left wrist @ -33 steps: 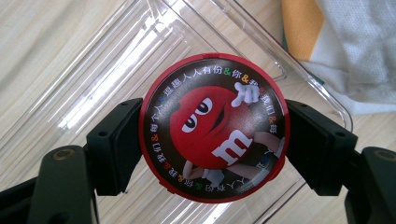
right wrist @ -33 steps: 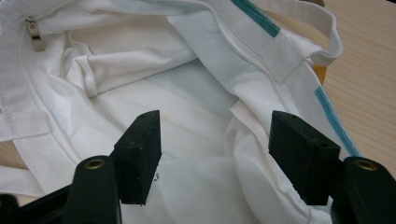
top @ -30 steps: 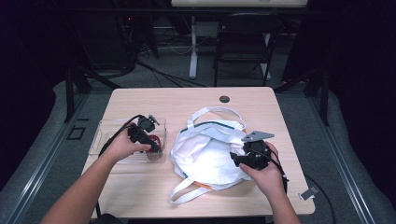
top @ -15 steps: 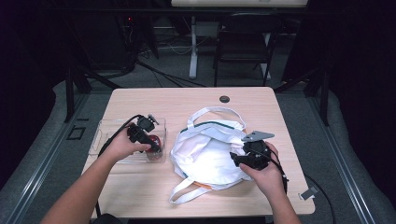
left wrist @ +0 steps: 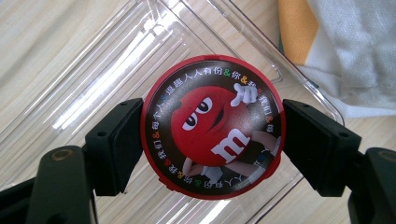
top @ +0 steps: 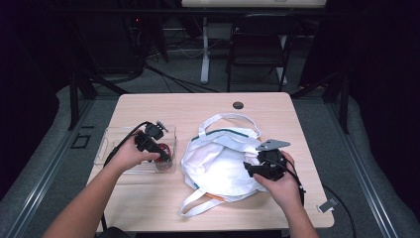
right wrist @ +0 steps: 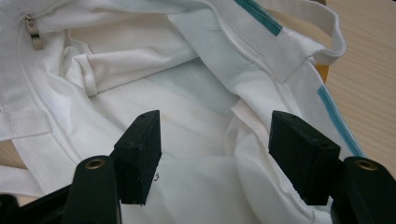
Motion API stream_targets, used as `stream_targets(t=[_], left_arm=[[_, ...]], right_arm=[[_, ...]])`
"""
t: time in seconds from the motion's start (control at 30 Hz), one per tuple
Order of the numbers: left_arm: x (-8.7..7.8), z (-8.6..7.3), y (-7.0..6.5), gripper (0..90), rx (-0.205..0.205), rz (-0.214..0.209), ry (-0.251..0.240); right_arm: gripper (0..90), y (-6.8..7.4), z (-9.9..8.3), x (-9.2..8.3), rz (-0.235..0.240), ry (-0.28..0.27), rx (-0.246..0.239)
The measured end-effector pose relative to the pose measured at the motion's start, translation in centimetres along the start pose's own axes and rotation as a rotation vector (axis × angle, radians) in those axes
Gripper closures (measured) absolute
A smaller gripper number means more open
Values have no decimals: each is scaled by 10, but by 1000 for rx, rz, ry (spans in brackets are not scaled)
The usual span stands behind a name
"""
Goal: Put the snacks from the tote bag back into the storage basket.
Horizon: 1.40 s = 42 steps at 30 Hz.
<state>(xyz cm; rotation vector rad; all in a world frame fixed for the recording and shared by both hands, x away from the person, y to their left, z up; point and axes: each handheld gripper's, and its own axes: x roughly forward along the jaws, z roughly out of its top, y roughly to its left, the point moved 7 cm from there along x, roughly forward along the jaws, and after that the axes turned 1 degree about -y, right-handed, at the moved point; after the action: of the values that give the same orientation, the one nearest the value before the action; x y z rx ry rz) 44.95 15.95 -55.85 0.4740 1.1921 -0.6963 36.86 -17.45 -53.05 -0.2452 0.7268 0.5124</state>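
Note:
A round red candy tin (left wrist: 212, 126) with a cartoon lid sits between the jaws of my left gripper (left wrist: 212, 140), which is shut on its sides, over a clear plastic tray (left wrist: 116, 60). From above, the left gripper (top: 159, 151) and the tin (top: 165, 150) are at the tray's (top: 116, 139) right end. A white cloth bag (top: 218, 158) with teal trim and long handles lies mid-table. My right gripper (top: 250, 168) rests at the bag's right side. Its jaws stand open over the white bag (right wrist: 187, 93) lining, with my right gripper (right wrist: 215, 149) holding nothing.
A small black disc (top: 238, 105) lies near the table's far edge. A small grey object (top: 327, 205) sits at the near right corner. Bare wood (top: 148, 198) lies in front of the tray. Chairs and cables stand beyond the table.

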Motion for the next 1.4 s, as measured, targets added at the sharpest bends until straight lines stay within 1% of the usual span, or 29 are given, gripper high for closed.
stream_targets(t=[0.1,0.23,0.47,0.6,0.63,0.67,0.87,0.97,1.0,1.03,1.1,1.13,1.2,1.23,1.27,1.3,1.33,1.4], left_arm=[[-2,0,0,242,-2,-2,-6],[-6,0,0,244,-4,-15,-18],[-9,1,-1,245,-1,-8,-24],[-13,4,-2,248,3,-4,-35],[-17,4,-2,248,8,-5,-32],[-18,5,-3,248,8,-2,-41],[-27,7,-4,252,18,-7,-53],[-34,9,-5,260,25,5,-68],[-36,9,-5,262,21,0,-70],[-38,10,-5,264,25,6,-76],[-41,10,-6,270,29,4,-79],[-43,11,-8,270,24,2,-87],[-47,12,-9,274,26,4,-91],[-51,13,-12,280,23,0,-110],[-52,13,-13,283,28,-1,-112],[-53,13,-14,284,21,-6,-118],[-54,14,-16,288,23,-4,-128],[-56,14,-19,295,32,-6,-129]], right_arm=[[345,0,0,0,0,-2,0],[345,0,0,0,1,-1,1],[345,0,0,0,2,-1,0],[345,0,0,1,1,1,-2],[345,0,0,1,1,1,-2],[345,0,0,1,1,1,-1],[345,0,0,1,4,-3,4],[345,1,0,1,2,1,-2],[345,1,0,1,2,1,-2],[345,1,0,1,0,1,-3],[345,1,0,1,0,1,-2],[345,1,0,1,0,1,-2],[345,0,0,1,0,1,-2],[345,1,0,1,1,1,-2],[345,1,0,1,2,1,-3],[345,1,0,1,3,1,-3],[345,1,0,0,3,1,-3],[345,1,0,0,2,1,-4]])
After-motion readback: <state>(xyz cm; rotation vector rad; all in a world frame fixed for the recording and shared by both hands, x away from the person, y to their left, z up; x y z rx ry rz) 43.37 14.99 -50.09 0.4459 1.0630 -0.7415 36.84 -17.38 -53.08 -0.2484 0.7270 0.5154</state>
